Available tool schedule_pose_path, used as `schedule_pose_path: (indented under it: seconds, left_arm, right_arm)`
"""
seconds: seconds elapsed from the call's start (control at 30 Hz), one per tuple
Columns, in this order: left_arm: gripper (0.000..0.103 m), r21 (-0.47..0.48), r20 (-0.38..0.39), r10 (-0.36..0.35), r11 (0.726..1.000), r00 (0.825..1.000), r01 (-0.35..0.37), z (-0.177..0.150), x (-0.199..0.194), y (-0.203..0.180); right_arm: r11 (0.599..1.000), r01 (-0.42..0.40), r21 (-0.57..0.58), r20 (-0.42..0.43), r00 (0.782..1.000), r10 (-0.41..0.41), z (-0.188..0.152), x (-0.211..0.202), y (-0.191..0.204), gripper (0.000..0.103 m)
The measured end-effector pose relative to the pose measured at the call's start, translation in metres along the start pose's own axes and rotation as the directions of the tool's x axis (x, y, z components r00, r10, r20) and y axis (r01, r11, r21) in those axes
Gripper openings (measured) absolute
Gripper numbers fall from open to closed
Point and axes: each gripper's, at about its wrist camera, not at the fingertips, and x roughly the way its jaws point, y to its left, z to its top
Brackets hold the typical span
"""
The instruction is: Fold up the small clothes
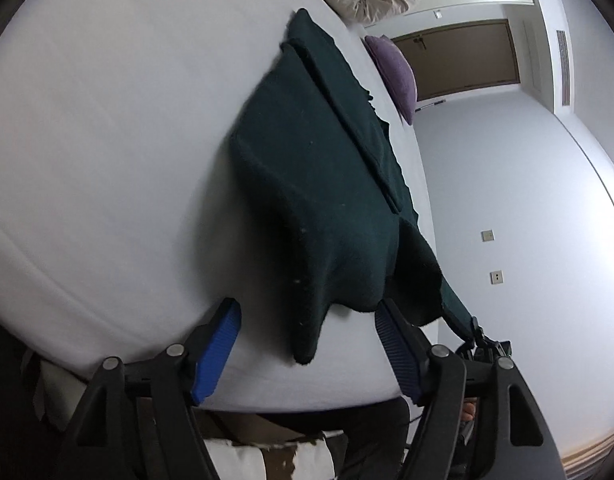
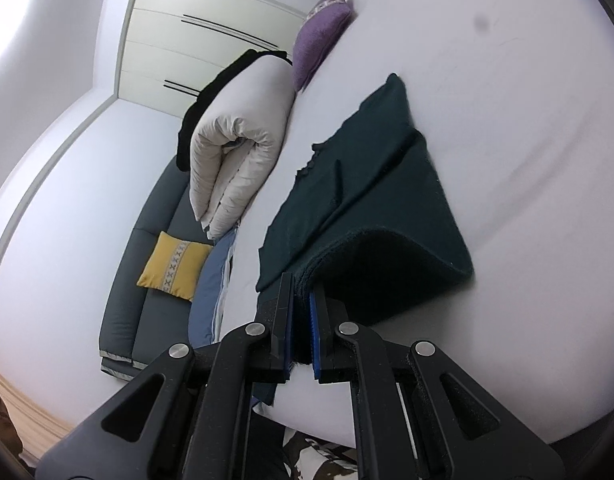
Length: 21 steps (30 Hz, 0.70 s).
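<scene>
A dark green garment (image 1: 319, 184) lies on the white bed (image 1: 107, 160), partly folded, with one near corner hanging down between my fingers. My left gripper (image 1: 307, 316) is open, its blue pads either side of that corner without touching it. In the right wrist view my right gripper (image 2: 301, 292) is shut on the near edge of the garment (image 2: 371, 200) and lifts it, so the cloth arches above the bed (image 2: 507, 120). The right gripper also shows in the left wrist view (image 1: 479, 336), holding the lifted edge.
A folded beige duvet (image 2: 239, 152) and a purple cushion (image 2: 319, 40) lie at the far side of the bed. A grey sofa (image 2: 147, 280) with a yellow cushion (image 2: 175, 266) stands beside it. A blue cloth (image 2: 211, 288) hangs at the bed's edge.
</scene>
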Motion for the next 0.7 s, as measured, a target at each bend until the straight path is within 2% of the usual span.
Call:
schedule_pose_path:
  seconds: [0.07,0.1,0.13,0.23,0.37,0.4,0.43,0.53,0.7]
  left_arm:
    - [0.050,-0.004,0.015,0.009,1.000,1.000,-0.009,0.001,0.001,0.002]
    - [0.036,-0.014,0.015,0.015,1.000,1.000,-0.015,0.001,0.002,0.003]
    - [0.030,-0.017,0.009,0.019,1.000,1.000,-0.019,0.001,0.003,0.004]
    - [0.030,0.006,-0.032,0.035,0.999,0.999,-0.035,-0.005,0.008,0.000]
    - [0.030,0.003,-0.024,0.038,0.999,0.999,-0.038,-0.005,0.012,-0.001]
    - [0.027,0.005,-0.021,0.039,0.999,0.999,-0.039,-0.004,0.013,-0.002]
    - [0.008,0.016,-0.020,0.045,0.999,0.999,-0.044,-0.004,0.015,-0.004]
    - [0.006,0.044,-0.012,0.052,0.998,0.999,-0.052,-0.004,0.013,-0.011]
    - [0.006,0.063,0.007,0.001,0.998,1.000,-0.002,0.001,-0.010,-0.028]
  right_arm:
    - [1.000,-0.004,-0.003,-0.005,1.000,0.004,-0.001,0.003,0.001,0.006]
    - [1.000,-0.001,-0.011,-0.008,1.000,0.001,-0.001,0.000,0.001,0.006]
    - [1.000,-0.001,-0.015,-0.010,1.000,0.001,-0.001,-0.002,0.002,0.006]
    - [1.000,-0.009,-0.016,-0.002,1.000,0.009,-0.001,-0.006,0.003,0.006]
    - [1.000,-0.012,-0.016,0.003,1.000,0.012,-0.002,-0.011,0.004,0.006]
    - [1.000,-0.011,-0.016,0.002,1.000,0.011,-0.002,-0.011,0.004,0.006]
    - [1.000,-0.010,-0.016,0.003,1.000,0.010,-0.002,-0.012,0.004,0.006]
    - [1.000,-0.005,-0.018,0.008,1.000,0.005,-0.002,-0.014,0.004,0.006]
    - [1.000,0.018,-0.024,0.018,1.000,-0.017,-0.002,-0.020,0.004,0.006]
